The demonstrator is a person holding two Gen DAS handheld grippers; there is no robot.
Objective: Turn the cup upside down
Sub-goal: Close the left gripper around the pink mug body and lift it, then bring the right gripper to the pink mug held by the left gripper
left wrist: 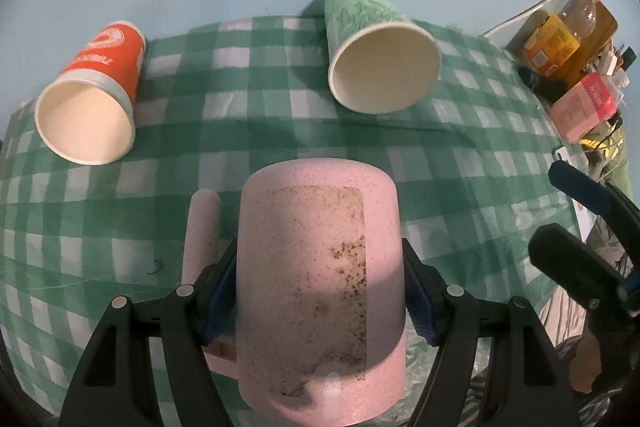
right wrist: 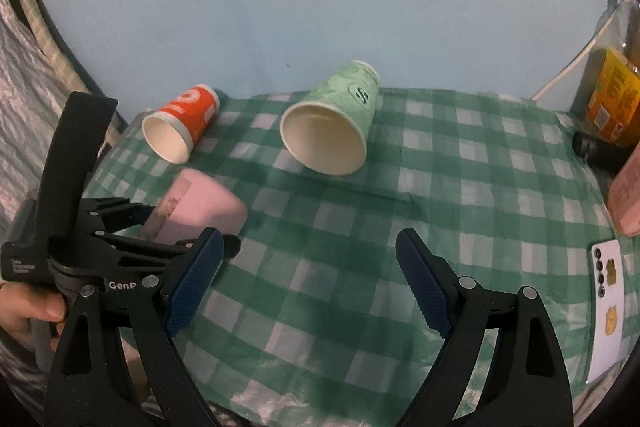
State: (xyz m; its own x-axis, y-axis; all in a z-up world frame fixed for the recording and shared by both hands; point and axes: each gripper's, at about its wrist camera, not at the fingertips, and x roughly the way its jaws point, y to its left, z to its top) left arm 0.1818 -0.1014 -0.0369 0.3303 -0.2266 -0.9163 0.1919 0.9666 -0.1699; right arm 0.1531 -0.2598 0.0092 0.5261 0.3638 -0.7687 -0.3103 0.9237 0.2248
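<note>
Pink speckled plastic mug (left wrist: pixel 320 287), side handle: clamped in my left tongs (left wrist: pixel 320 301), lying sideways above the green-checked table (left wrist: pixel 460 155). Right tongs (right wrist: pixel 308 283) open, empty. Step: mid-flip, I judge; next, rotate mouth-down and lower.

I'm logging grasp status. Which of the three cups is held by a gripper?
The pink speckled cup, clamped between the left gripper pads. The orange cup and green cup lie untouched on the checked cloth.

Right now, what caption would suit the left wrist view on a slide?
Left gripper clamps a pink mug above a checked cloth; red cup and green cup lie on their sides.
</note>
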